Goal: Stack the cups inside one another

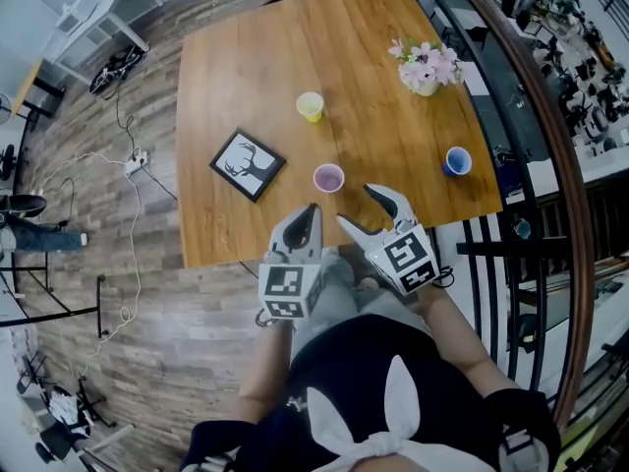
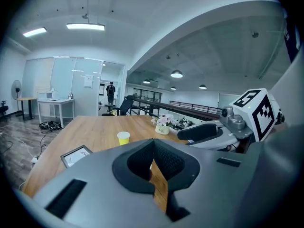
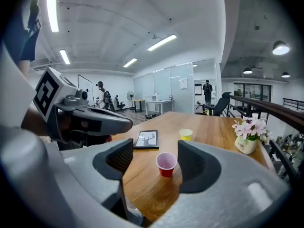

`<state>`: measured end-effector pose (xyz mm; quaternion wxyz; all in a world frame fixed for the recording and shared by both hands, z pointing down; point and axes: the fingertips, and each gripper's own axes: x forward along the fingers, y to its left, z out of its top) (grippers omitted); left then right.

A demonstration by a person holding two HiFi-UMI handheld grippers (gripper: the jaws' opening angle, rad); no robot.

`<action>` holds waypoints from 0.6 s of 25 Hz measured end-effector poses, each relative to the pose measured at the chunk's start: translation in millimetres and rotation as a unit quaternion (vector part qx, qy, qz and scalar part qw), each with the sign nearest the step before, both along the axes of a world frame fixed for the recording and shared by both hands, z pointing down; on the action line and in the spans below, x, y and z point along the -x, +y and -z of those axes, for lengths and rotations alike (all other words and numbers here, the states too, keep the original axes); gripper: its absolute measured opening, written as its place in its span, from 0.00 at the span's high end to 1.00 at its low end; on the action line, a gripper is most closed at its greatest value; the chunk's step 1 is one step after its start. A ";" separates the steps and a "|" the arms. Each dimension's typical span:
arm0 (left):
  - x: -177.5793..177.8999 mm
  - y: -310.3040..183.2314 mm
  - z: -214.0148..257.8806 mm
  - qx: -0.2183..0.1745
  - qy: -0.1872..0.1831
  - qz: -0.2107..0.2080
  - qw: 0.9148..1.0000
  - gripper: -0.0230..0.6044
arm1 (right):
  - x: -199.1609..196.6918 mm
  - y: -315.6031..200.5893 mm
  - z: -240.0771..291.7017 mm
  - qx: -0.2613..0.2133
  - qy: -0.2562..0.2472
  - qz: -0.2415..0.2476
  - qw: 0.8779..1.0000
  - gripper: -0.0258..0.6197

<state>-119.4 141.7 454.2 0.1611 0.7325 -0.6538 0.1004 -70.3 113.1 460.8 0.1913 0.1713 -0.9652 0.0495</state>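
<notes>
Wooden table (image 1: 295,87), red cup (image 1: 328,178), right claw (image 1: 356,206) spread wide

Grey moulded left gripper (image 1: 313,209), right gripper (image 1: 356,205); fingers (image 3: 199,167) dark-ribbed inside; white cubes (image 1: 292,293), black square markers. Dark top (image 1: 354,362), white knotted bow (image 1: 385,431).

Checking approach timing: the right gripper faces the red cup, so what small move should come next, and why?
Probably ease the right gripper forward until the red cup sits between its open jaws. The cup stands upright, framed by the gap but beyond their tips, untouched; the left gripper is shut.
</notes>
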 end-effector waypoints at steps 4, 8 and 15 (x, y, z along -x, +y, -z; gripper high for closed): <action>18.0 -16.8 -10.4 0.013 0.003 -0.002 1.000 0.94 | 18.0 -15.3 -17.6 0.011 0.018 0.006 1.000 0.51; 38.0 -32.9 -21.1 0.027 0.008 -0.002 1.000 0.94 | 34.6 -24.2 -40.0 0.020 0.047 0.015 0.999 0.45; 64.0 -60.8 -31.2 0.040 0.011 -0.004 0.999 0.94 | 51.8 -44.2 -76.3 0.044 0.094 0.020 0.994 0.43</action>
